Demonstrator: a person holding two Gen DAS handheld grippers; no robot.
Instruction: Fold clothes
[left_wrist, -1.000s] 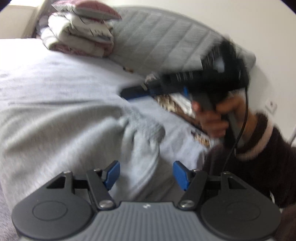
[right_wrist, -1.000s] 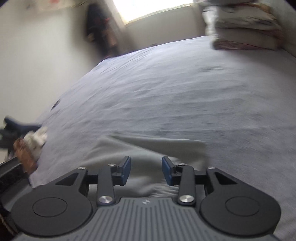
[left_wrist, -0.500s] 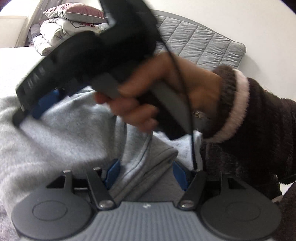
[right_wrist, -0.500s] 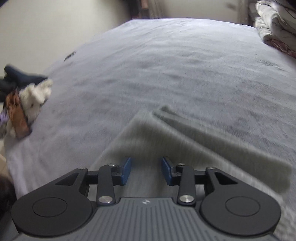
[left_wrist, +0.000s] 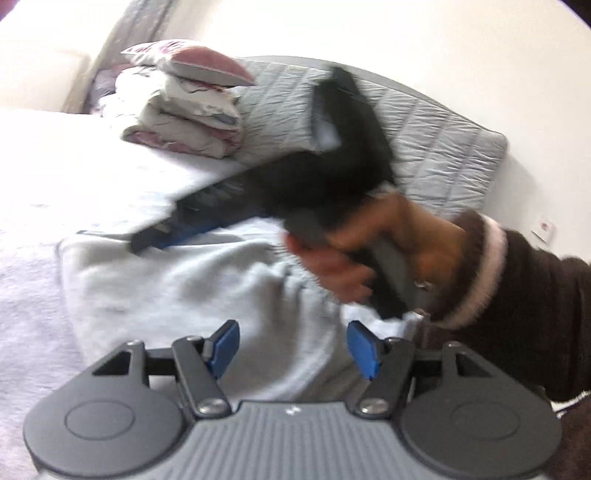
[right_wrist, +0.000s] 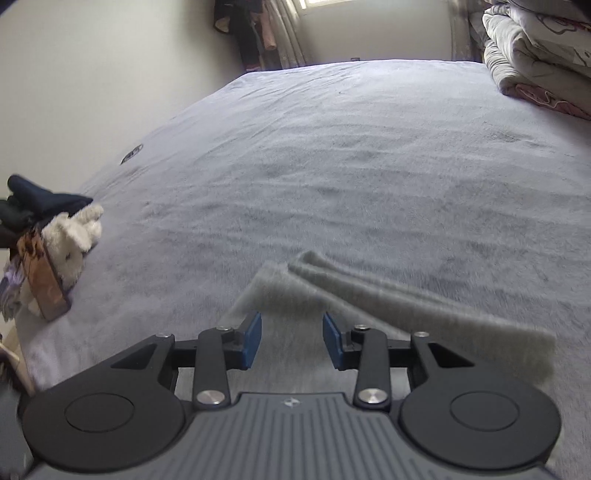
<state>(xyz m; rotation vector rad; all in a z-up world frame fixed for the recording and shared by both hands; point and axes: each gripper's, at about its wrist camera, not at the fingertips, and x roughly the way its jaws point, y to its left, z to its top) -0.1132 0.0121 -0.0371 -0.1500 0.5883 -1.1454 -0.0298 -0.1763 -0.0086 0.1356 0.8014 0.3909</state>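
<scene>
Fleecy grey garment (right_wrist: 373, 295), flat-folded layers

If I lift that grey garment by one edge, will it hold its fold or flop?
Probably flop: the grey garment looks like soft fleece, its layers sagging and bunching on the bed. It seems thick, so likely a bit heavy for cloth. The fuzzy surface should grip rather than slip.
</scene>
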